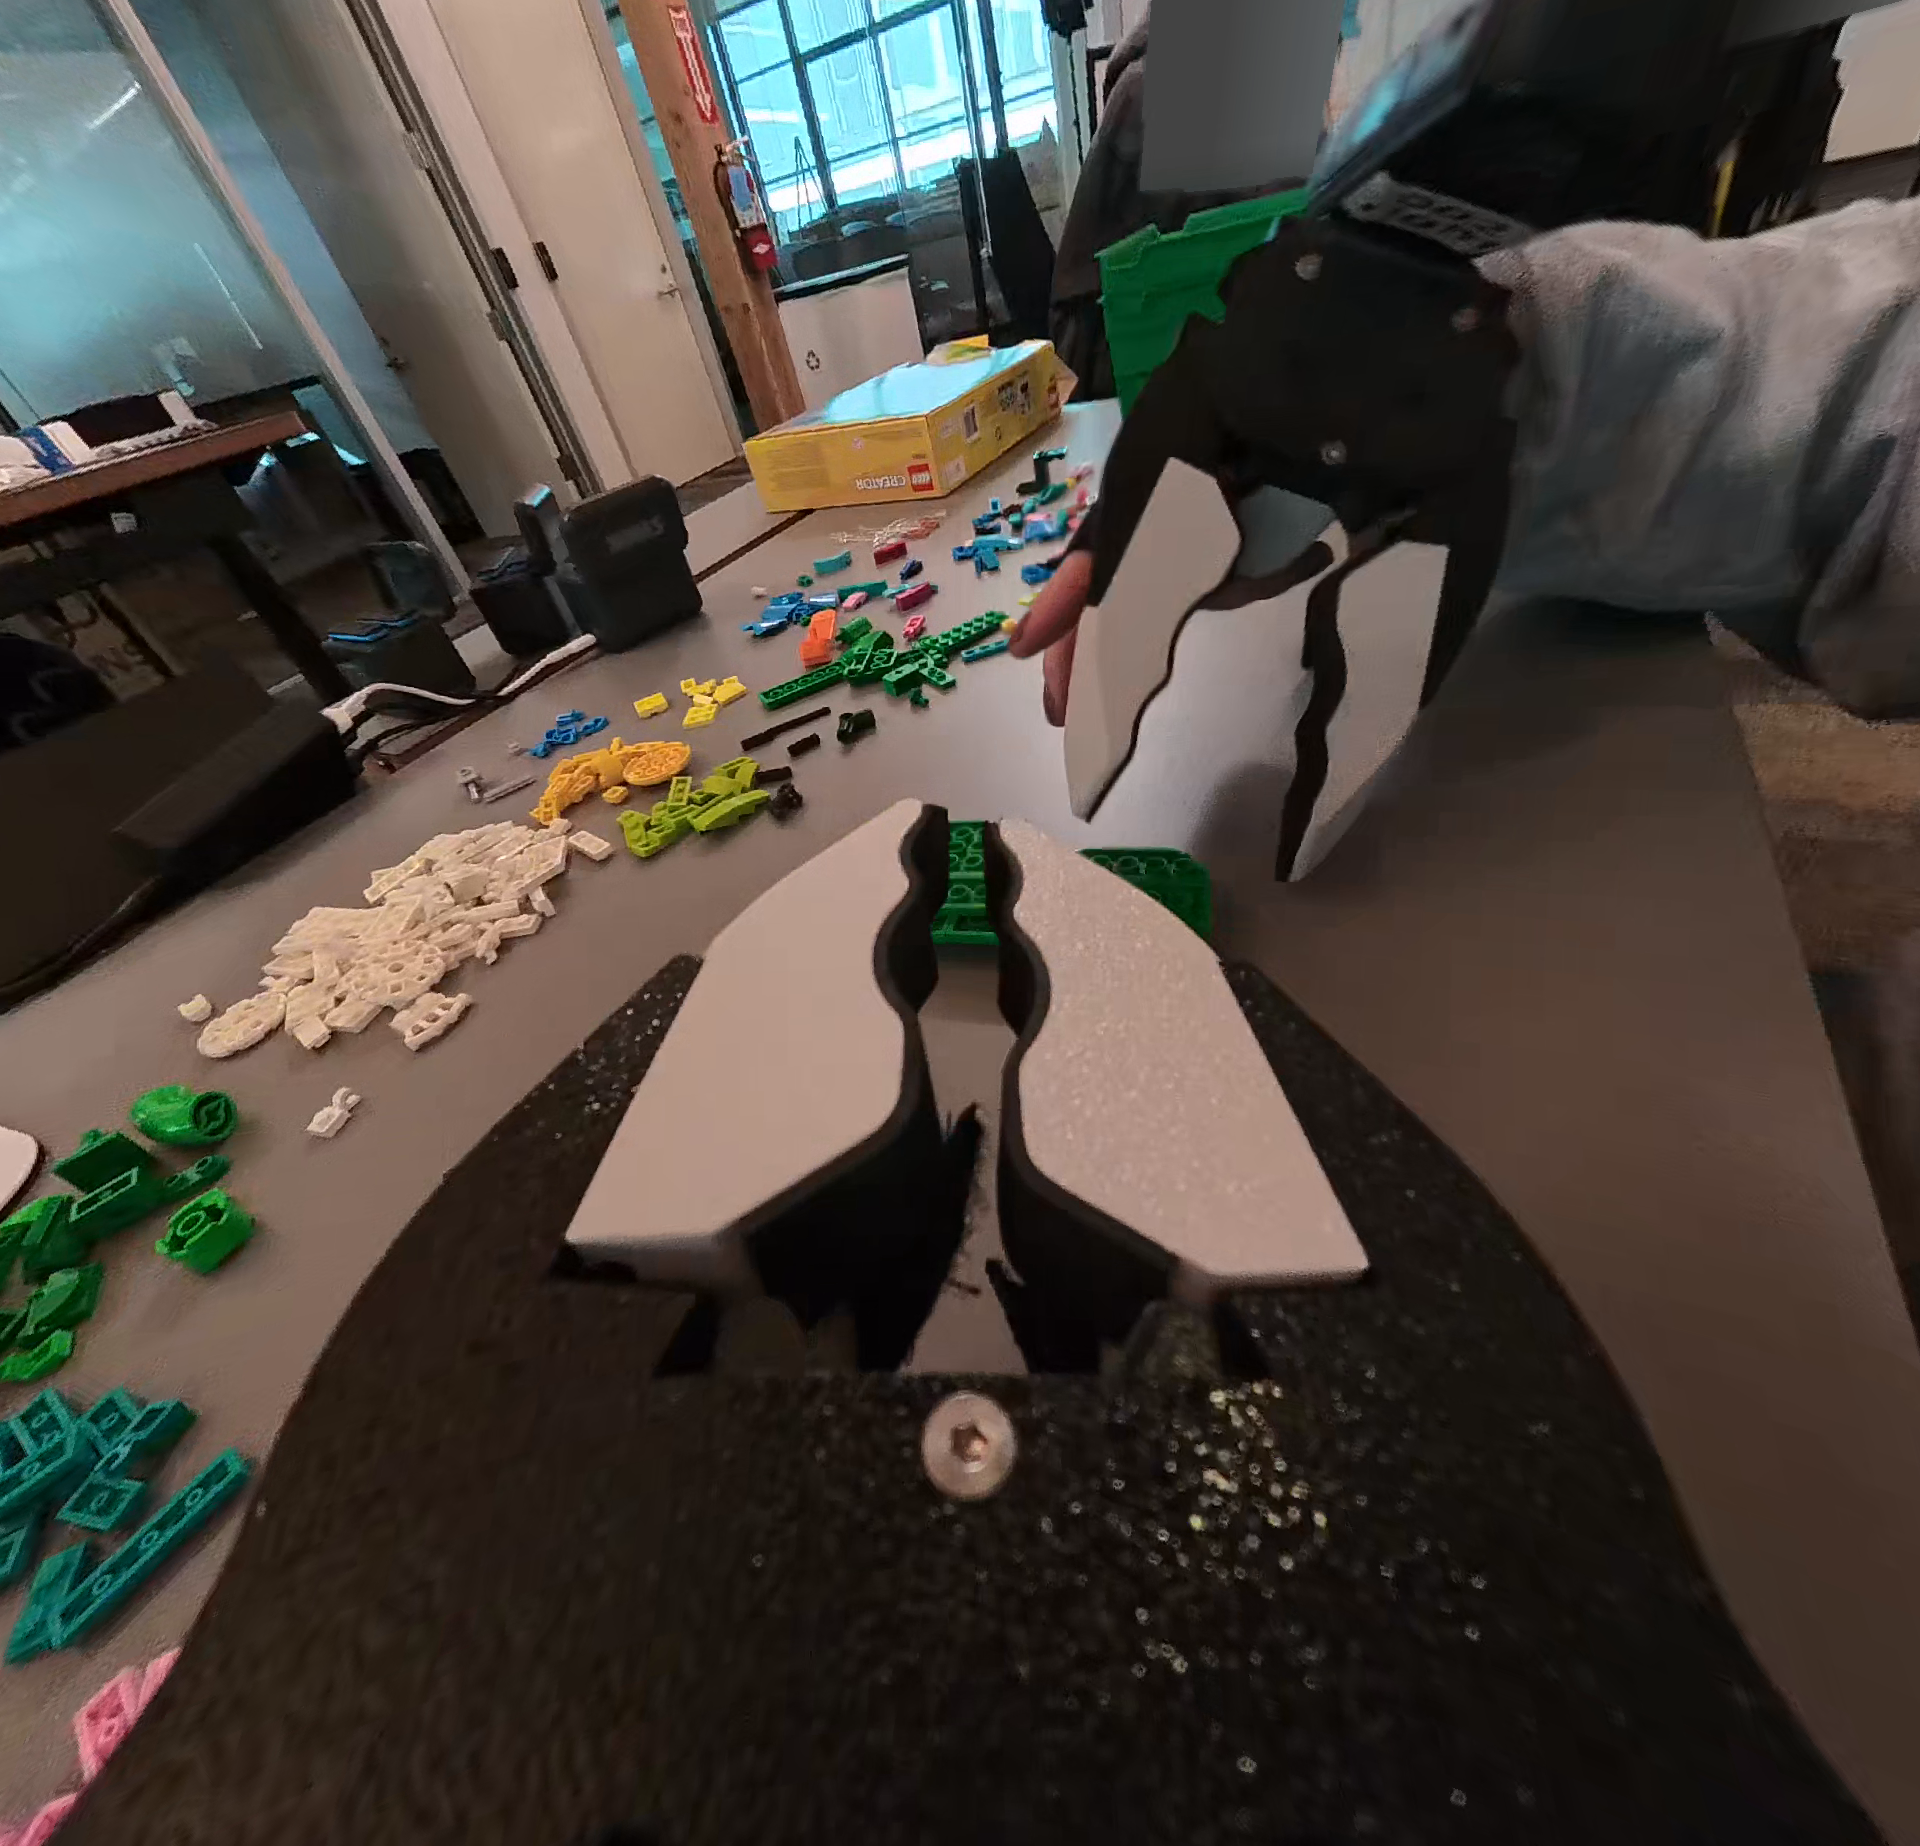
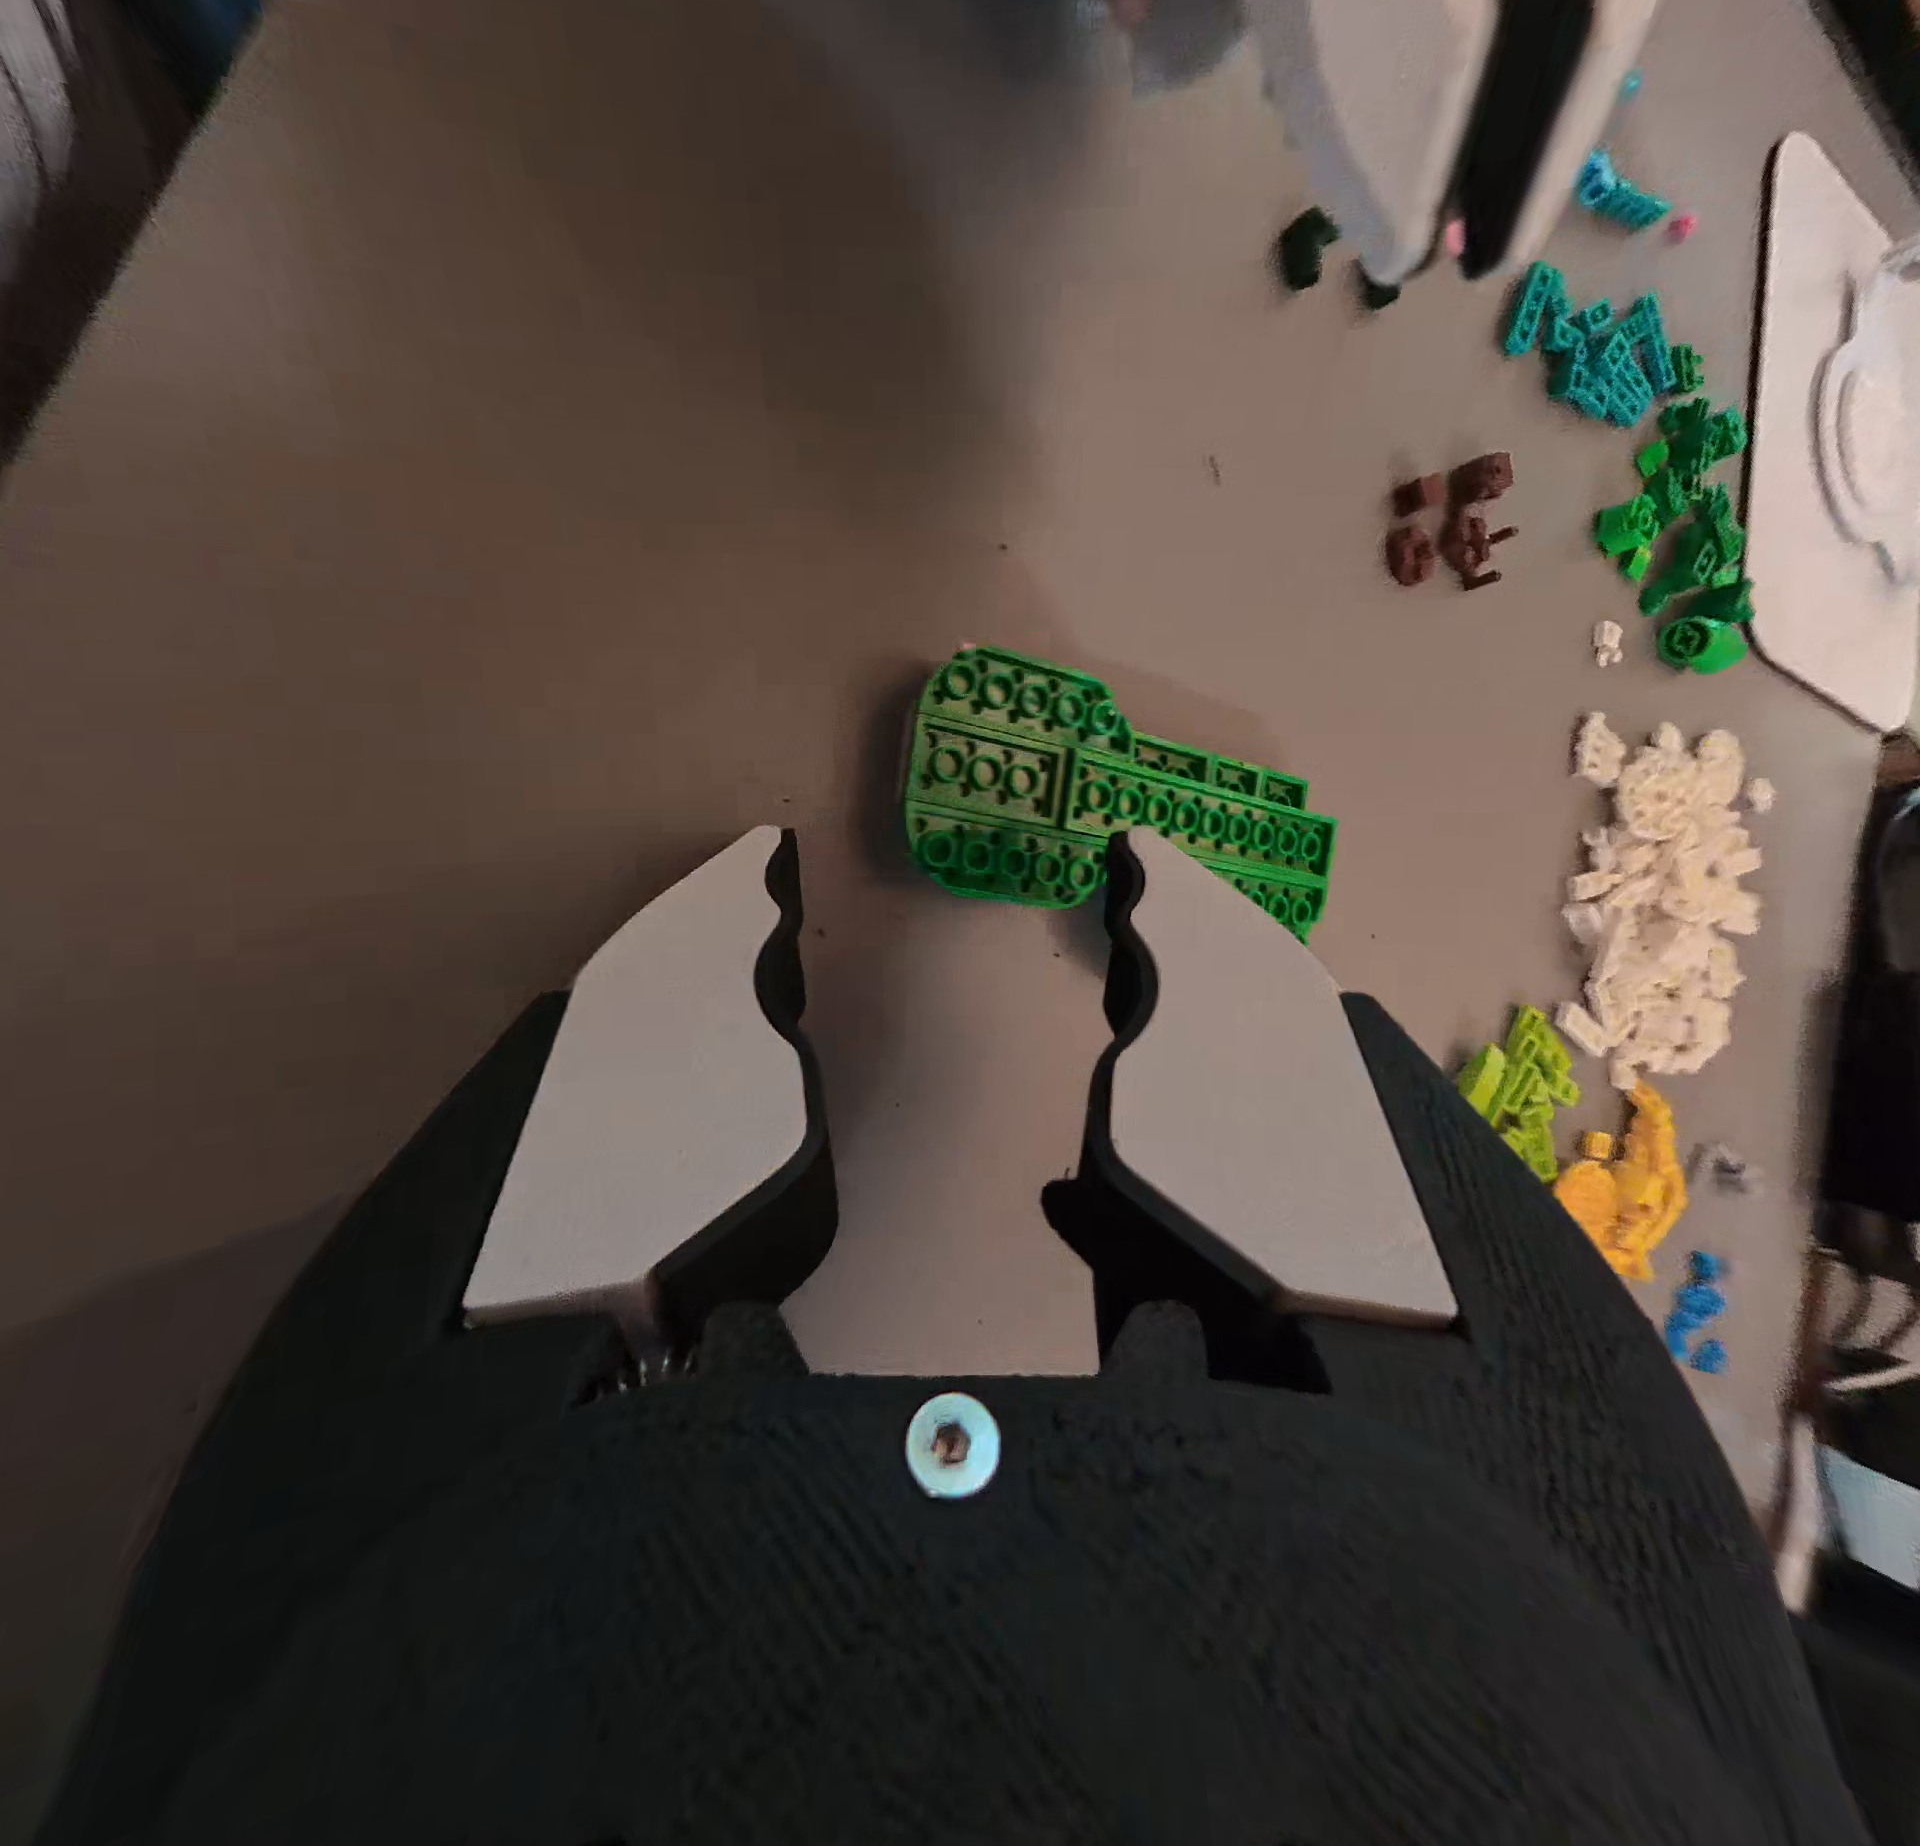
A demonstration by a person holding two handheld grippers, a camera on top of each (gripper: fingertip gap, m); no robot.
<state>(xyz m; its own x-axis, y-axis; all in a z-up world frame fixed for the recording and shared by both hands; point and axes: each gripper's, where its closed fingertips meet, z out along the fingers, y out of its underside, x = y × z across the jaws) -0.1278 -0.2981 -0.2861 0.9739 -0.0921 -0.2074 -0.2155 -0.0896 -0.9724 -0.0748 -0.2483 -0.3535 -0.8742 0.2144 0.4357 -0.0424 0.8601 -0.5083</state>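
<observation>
A flat green plate assembly (image 2: 1039, 788) of several joined plates lies underside up on the grey table (image 2: 520, 549). My right gripper (image 2: 951, 846) is open just above the table. Its right fingertip (image 2: 1138, 861) overlaps the assembly's near edge, and nothing sits between its pads. In the left wrist view it (image 1: 1190, 846) hangs tips down over the far side of the assembly (image 1: 1153, 877). My left gripper (image 1: 961, 830) has its fingers nearly together with a thin slit, through which the assembly shows beyond. I see nothing between the pads. It appears blurred in the right wrist view (image 2: 1439, 264), apart from the assembly.
Sorted brick piles lie on the table: white (image 1: 416, 923), lime (image 1: 696, 809), yellow (image 1: 613, 773), green (image 1: 883, 658), teal (image 1: 94, 1484), brown (image 2: 1444, 529). A yellow box (image 1: 914, 435) lies far back. A white board (image 2: 1818, 446) sits at the right. A person's sleeve (image 1: 1714, 425) holds the right gripper. Left tips to right tips: about 10 cm.
</observation>
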